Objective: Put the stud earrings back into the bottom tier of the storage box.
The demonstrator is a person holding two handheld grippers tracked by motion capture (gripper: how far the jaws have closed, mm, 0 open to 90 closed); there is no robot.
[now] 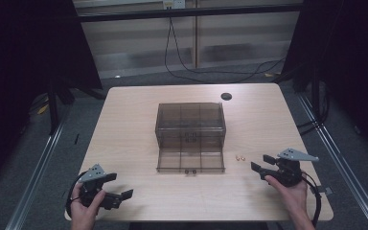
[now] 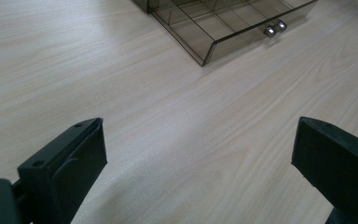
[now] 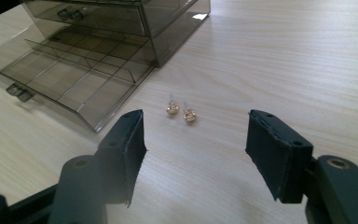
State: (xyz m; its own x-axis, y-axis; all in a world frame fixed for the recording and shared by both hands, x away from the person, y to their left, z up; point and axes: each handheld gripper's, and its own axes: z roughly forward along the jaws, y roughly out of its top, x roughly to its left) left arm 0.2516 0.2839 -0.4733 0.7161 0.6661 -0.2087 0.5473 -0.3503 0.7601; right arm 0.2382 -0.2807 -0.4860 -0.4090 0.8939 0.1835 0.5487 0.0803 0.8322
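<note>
Earrings point(image 3: 180, 112), two small gold studs, lie side by side on the tabletop point(image 1: 124, 124) just right of the smoky drawer organizer point(image 1: 190, 124), whose bottom drawer point(image 1: 190, 162) is pulled out. They sit ahead of the right gripper point(image 3: 195, 140), between the lines of its spread jaws, untouched. The left gripper point(image 1: 117, 187) rests near the front edge, jaws spread and empty.

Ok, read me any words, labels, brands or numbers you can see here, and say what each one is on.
None can be read: the drawer box, its open drawer, the two earrings, the table and both grippers, left and right, bear no visible text.
</note>
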